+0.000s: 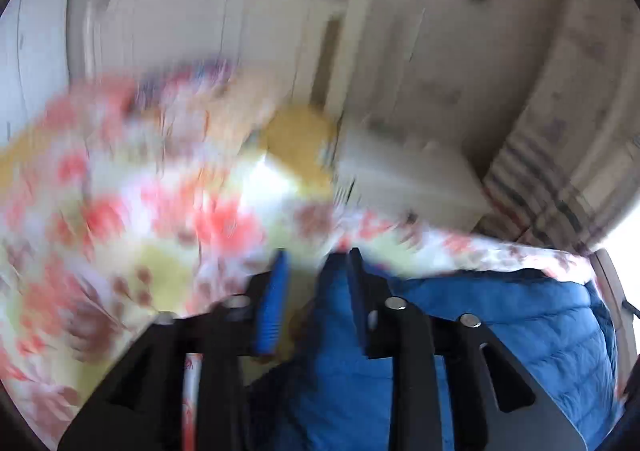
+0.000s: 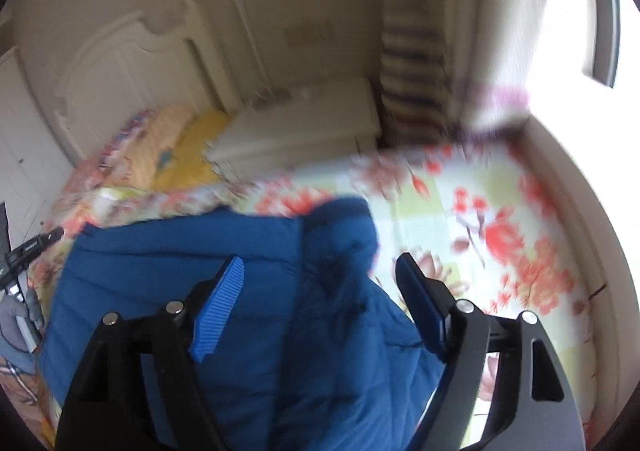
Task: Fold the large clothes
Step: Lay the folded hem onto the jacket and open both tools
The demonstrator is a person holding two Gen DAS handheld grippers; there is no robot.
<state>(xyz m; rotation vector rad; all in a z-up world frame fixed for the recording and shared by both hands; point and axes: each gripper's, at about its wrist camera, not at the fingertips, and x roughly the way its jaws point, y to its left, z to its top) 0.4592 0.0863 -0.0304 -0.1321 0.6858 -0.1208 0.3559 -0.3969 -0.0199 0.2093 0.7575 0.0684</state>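
Blue puffer jacket (image 2: 240,291) spread on the floral bedsheet (image 2: 500,219) — fold under way.
The right gripper (image 2: 320,275) hangs wide open over the jacket's bunched fabric; the left gripper (image 1: 316,275) (frame blurred) stands narrowly parted at the jacket's edge — next, probably, a firm pinch.

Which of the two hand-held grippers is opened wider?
The right hand-held gripper: its blue fingers stand far apart over the blue jacket. The left hand-held gripper shows a narrower gap.
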